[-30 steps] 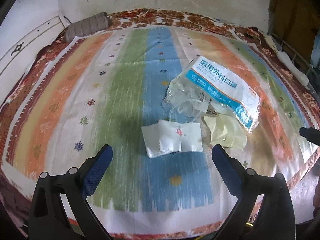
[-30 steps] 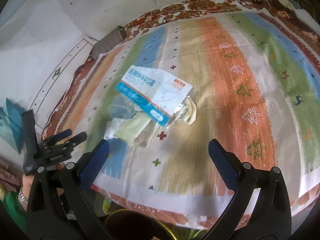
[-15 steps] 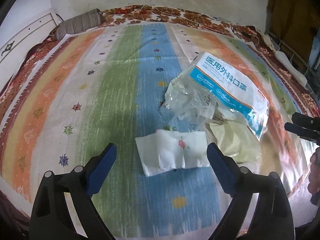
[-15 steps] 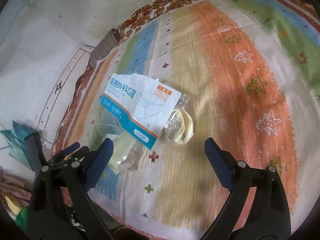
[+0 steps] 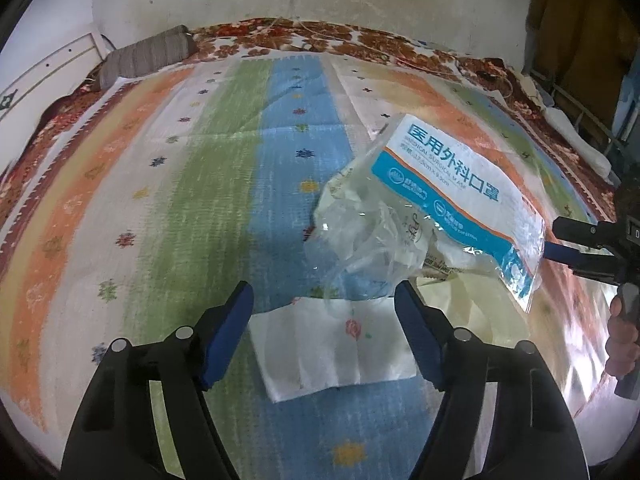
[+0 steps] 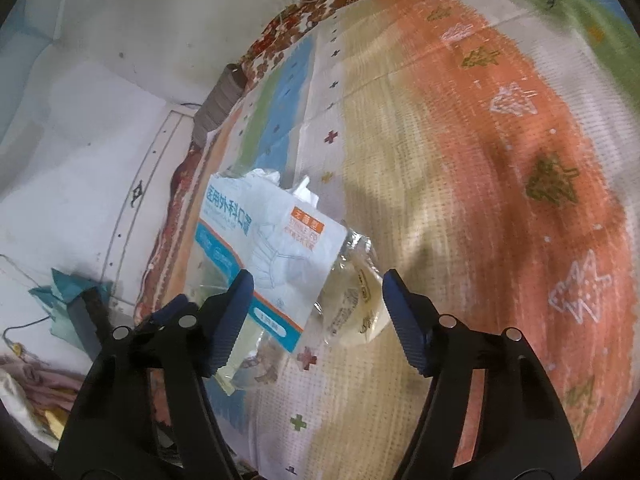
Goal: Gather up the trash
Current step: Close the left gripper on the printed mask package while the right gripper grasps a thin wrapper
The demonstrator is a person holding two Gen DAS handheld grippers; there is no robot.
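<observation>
Looking along the left tongs [image 5: 324, 336], they're spread wide with nothing between the blue pads, sitting low over a white napkin [image 5: 336, 348] with a little red flower print. That napkin lies flat on the striped bedspread [image 5: 160, 200], right between the two fingers. Just past it there's a crumpled clear plastic wrapper [image 5: 360, 236], and leaning over that a blue-and-white surgical mask bag [image 5: 456, 196]. A pale yellow wrapper [image 5: 472, 300] lies under the bag's near end. The right tongs [image 5: 580, 248] poke in from the right edge, close to the bag's corner; can't really tell from here how wide they are. A grey striped pillow [image 5: 148, 54] sits far back by the wall.

From the right wrist view, the right tongs [image 6: 316, 320] are also wide open and holding nothing. The mask bag [image 6: 272, 248] lies ahead near the left finger, with a yellowish wrapper [image 6: 356, 304] in clear plastic between the fingers. The left tongs [image 6: 168, 316] peek in behind the left finger.
</observation>
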